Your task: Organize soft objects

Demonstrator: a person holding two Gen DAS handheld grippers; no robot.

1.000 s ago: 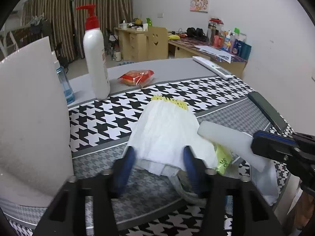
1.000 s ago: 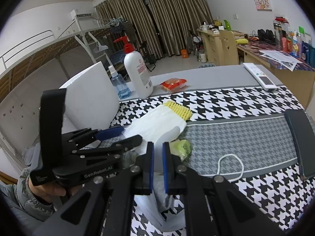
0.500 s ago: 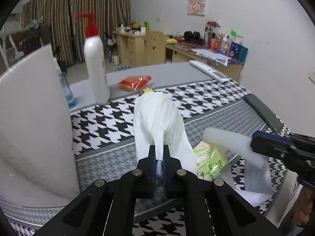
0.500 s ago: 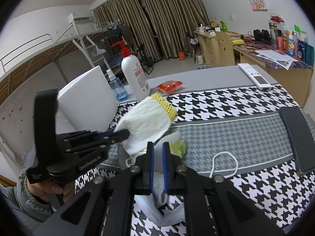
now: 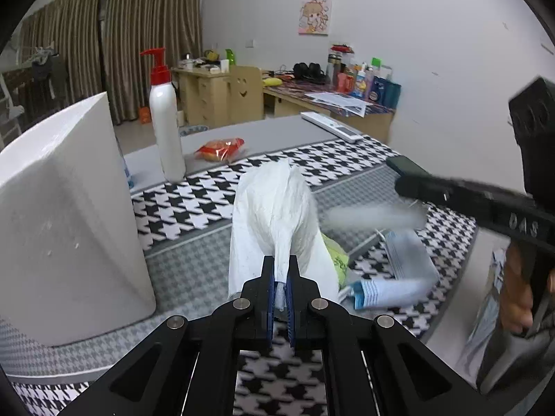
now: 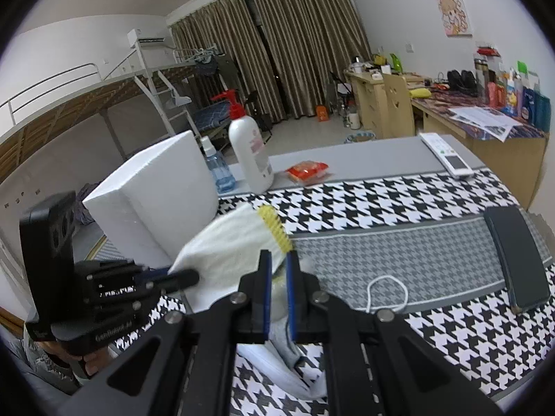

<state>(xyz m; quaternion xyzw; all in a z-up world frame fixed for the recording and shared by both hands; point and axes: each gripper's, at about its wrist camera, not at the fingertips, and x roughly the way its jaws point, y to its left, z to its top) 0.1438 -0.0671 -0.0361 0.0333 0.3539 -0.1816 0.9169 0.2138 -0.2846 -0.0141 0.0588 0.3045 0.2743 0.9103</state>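
Bottle (image 5: 165, 118) behind foam block (image 5: 66, 222) — packet (image 5: 220, 146) beside.

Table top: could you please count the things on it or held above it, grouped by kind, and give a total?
Bottles: 2, the white pump bottle and the small blue spray bottle
Gloves: 1, the white glove, held up by the left gripper
Foam blocks: 1
Snack packets: 1
Remote controls: 1
Phones: 1
Face masks: 1
Total: 8

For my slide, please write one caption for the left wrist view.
Left gripper lifts a pinched white glove above the houndstooth table.
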